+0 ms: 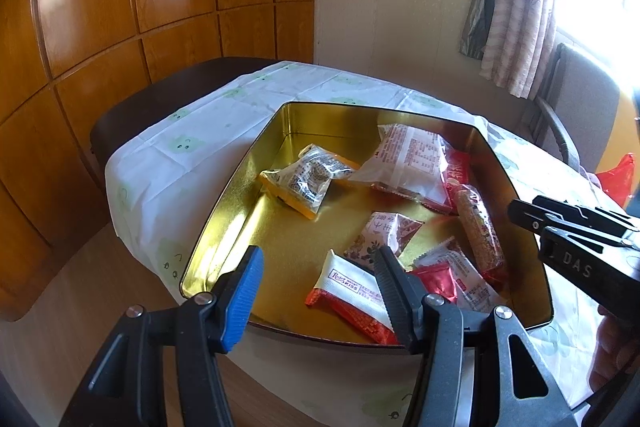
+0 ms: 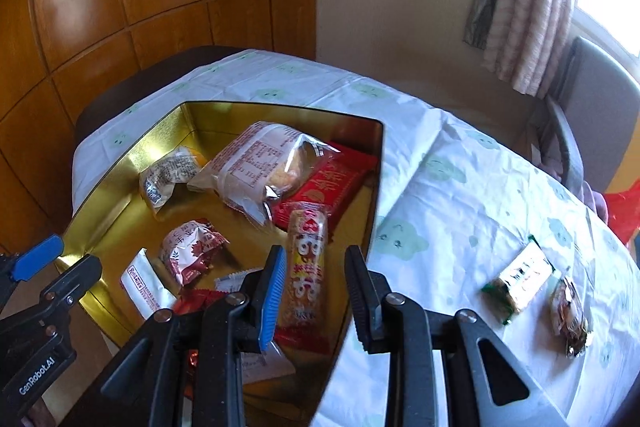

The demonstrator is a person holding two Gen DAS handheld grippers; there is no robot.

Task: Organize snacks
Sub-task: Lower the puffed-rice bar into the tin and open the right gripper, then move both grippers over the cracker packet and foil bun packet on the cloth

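Looking along our two claws, we see a gold tin (image 1: 224,187) sitting on the counter (image 2: 440,163), which is covered with a white cloth printed with pale green faces.

Our left claw (image 1: 320,271) hangs over the near edge of the tin with its jaws moderately apart and nothing between them; under it lies a white-and-red packet (image 1: 352,297).

Our right claw (image 2: 316,279) hovers over the tin's right side, jaws narrowly apart. A long cereal bar (image 2: 306,267) in a clear wrapper shows in the gap between them, but it lies on the snacks below, and we cannot tell whether the pads touch it.

Inside the tin we also see a large clear bag of pastry (image 2: 260,171), a flat red packet (image 2: 328,187) beneath it, a small yellow-backed packet (image 1: 304,183) near the left wall, and a red-and-white patterned packet (image 2: 192,251).

Two snacks lie outside on the cloth, well to the right of the tin: a green-and-white packet (image 2: 520,279) and a small clear brown one (image 2: 570,315) just beside it.
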